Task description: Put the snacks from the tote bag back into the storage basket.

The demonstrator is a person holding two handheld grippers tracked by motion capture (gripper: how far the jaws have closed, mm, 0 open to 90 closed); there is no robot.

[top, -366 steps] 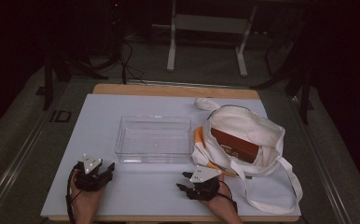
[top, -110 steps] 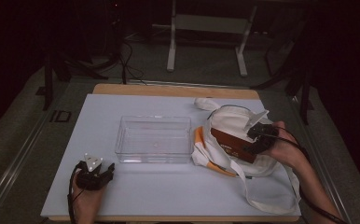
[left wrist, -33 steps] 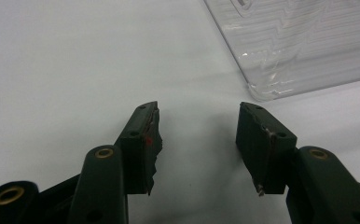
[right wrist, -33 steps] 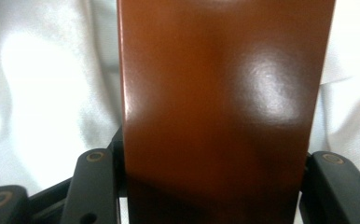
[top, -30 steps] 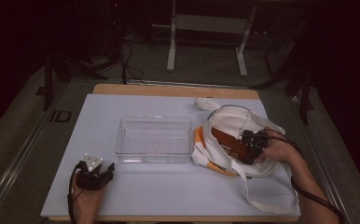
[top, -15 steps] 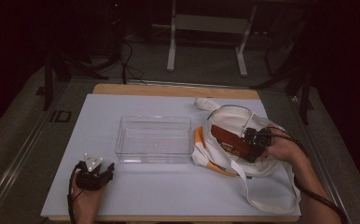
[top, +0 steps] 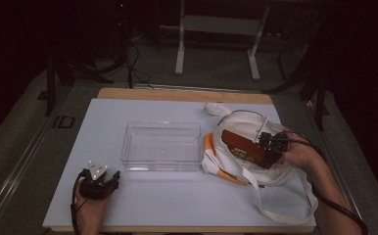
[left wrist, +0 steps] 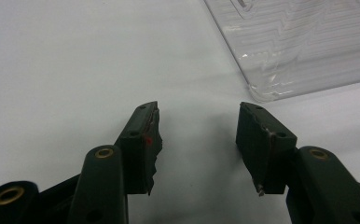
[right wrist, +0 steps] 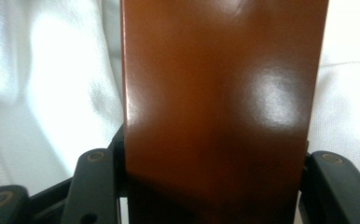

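High view showed the right gripper (top: 264,145) inside the mouth of the white tote bag (top: 255,171) near the table's right edge, its jaws clamped across the brown box (top: 243,145); the right gripper view had that box (right wrist: 220,107) spanning jaw to jaw. The left gripper (top: 99,178) rested near the front edge, jaws wide with nothing between. Bare white tabletop (top: 172,198) lay open before the clear tray (top: 160,146).

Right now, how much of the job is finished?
Just begun. The right gripper is closed on the brown box, which lies in the white bag. The clear tray holds nothing, and the left gripper rests open. Probably left: lifting the box out, perhaps to the tray.
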